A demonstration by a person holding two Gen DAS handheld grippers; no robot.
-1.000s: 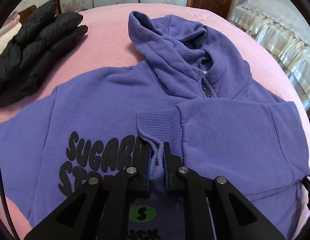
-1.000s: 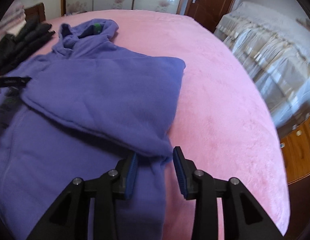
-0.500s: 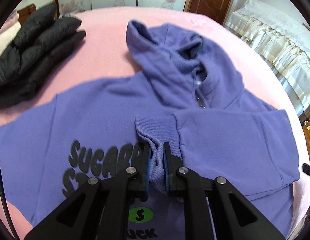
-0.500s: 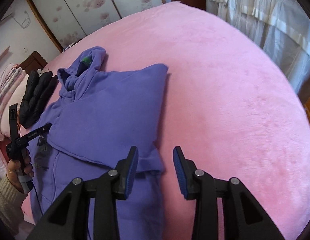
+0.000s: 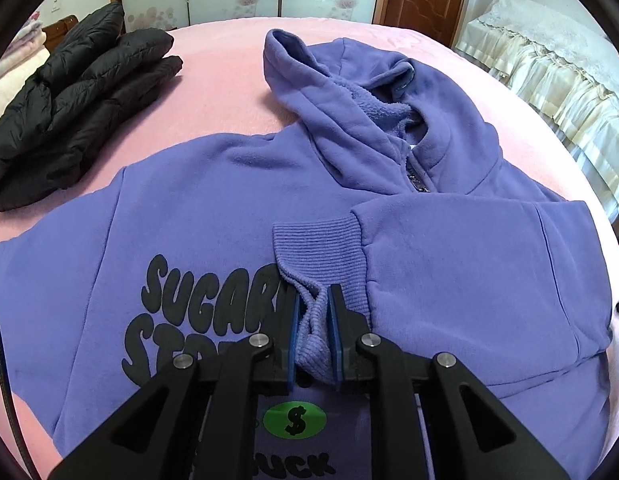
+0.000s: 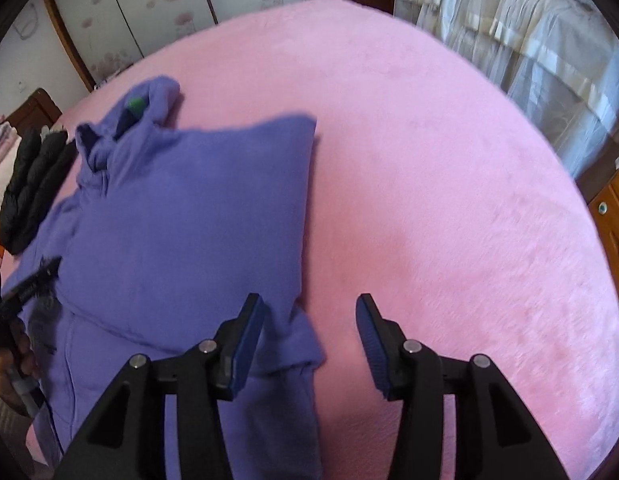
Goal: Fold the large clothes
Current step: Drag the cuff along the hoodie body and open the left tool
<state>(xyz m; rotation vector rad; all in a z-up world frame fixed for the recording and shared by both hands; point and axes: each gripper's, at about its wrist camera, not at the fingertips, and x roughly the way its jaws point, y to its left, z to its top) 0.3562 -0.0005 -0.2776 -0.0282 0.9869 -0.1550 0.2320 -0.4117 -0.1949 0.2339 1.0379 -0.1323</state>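
Sleeve cuff (image 5: 317, 252) lies folded across the purple hoodie (image 5: 213, 208) on the pink bed (image 6: 429, 160), pinched by your left gripper (image 5: 313, 332); your right gripper (image 6: 309, 332), empty, has just spread wider beside the hoodie's right edge, ready to regrasp.

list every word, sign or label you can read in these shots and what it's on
"SUGAR": black print on the purple hoodie chest; the sleeve cuff covers whatever follows.
"ST": second line of the print; the left claw hides the rest.
"$": black sign on a green oval lower on the chest.
"UCK": bottom line, its start hidden by the claw.
Green tag in the hood, right wrist view: too blurred to read.
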